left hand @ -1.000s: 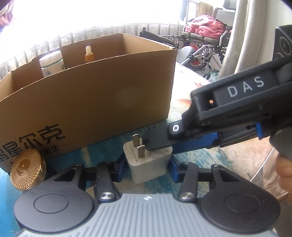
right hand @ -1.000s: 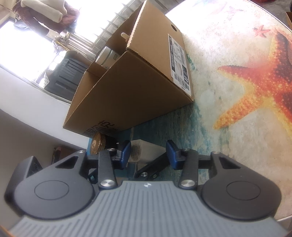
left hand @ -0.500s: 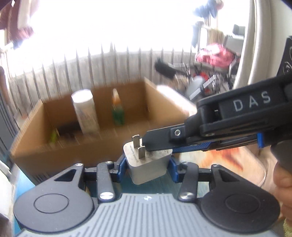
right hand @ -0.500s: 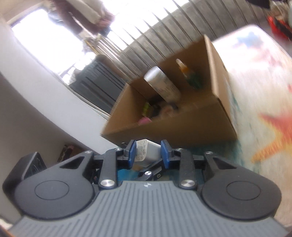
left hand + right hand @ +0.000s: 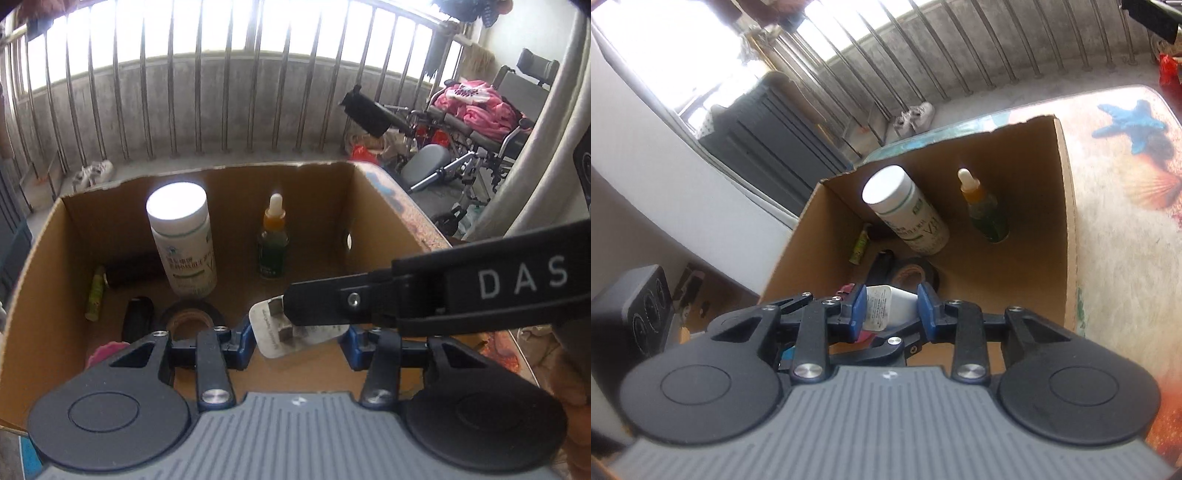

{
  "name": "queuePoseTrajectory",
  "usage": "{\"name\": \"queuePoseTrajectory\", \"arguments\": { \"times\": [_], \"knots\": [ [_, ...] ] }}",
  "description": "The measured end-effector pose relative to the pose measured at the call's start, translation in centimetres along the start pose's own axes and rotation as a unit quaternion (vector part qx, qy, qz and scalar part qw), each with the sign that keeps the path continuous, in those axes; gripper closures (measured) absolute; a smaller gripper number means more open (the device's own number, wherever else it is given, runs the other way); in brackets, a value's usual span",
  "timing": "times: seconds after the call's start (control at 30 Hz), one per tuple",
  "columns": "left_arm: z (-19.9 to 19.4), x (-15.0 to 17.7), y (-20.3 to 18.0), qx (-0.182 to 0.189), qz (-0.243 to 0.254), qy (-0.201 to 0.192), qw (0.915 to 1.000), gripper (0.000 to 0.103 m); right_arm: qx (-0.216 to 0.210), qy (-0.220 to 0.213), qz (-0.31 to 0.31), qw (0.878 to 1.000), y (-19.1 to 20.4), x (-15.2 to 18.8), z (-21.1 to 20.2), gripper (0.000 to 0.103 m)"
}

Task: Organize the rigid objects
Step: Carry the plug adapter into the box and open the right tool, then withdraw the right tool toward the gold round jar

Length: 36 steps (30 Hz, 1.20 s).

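Observation:
A white plug charger [image 5: 280,336] with two metal prongs hangs over the open cardboard box [image 5: 384,206]. My right gripper [image 5: 891,310] is shut on its sides; it also shows in the right wrist view [image 5: 886,308]. My left gripper [image 5: 297,341] stands around the charger with its blue pads apart from it, open. The right gripper's black finger crosses above the charger in the left wrist view. The box holds a white bottle [image 5: 181,240], a dropper bottle [image 5: 273,247] and a tape roll [image 5: 190,317].
The box [image 5: 1067,221] stands on a table with a starfish-print cloth [image 5: 1126,206]. It also holds a green tube [image 5: 95,291], a black item [image 5: 138,321] and something pink [image 5: 105,350]. A railing and a wheelchair [image 5: 476,122] are behind.
Both grippers lifted the charger from the table in front of the box to above its open top. The left jaws have opened off the charger; the right gripper has closed on it.

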<state>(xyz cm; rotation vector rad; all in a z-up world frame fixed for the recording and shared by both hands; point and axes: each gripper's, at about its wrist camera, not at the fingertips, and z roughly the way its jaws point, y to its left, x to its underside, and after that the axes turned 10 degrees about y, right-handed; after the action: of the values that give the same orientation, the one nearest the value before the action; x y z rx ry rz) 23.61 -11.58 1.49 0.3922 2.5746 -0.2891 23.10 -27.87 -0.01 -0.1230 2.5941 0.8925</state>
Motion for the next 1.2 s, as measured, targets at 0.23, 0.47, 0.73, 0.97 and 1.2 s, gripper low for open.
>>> {"name": "queuePoseTrajectory", "arguments": {
  "times": [0.23, 0.47, 0.73, 0.97, 1.2],
  "knots": [
    [3.2, -1.1, 0.9, 0.012, -0.013, 0.057, 0.9982, 0.056, 0.025, 0.051, -0.010, 0.998, -1.0, -1.5, 2.7, 0.074],
    [3.4, -1.5, 0.1, 0.021, -0.010, 0.060, 0.9979, 0.057, 0.038, 0.060, -0.023, 0.997, -0.9, -1.8, 3.5, 0.074],
    [2.0, -1.3, -0.2, 0.015, -0.006, 0.037, 0.9992, 0.053, 0.008, 0.021, -0.025, 0.999, -1.0, -1.5, 0.7, 0.073],
    [-1.6, -0.2, -0.4, 0.004, 0.007, -0.006, 0.9999, 0.037, -0.022, -0.049, -0.030, 0.998, -0.2, 0.5, -5.1, 0.073],
    [-7.3, 3.4, 1.1, 0.002, 0.001, -0.061, 0.9981, 0.020, -0.066, -0.109, -0.020, 0.992, 0.4, 6.4, -10.4, 0.069]
  ]
}}
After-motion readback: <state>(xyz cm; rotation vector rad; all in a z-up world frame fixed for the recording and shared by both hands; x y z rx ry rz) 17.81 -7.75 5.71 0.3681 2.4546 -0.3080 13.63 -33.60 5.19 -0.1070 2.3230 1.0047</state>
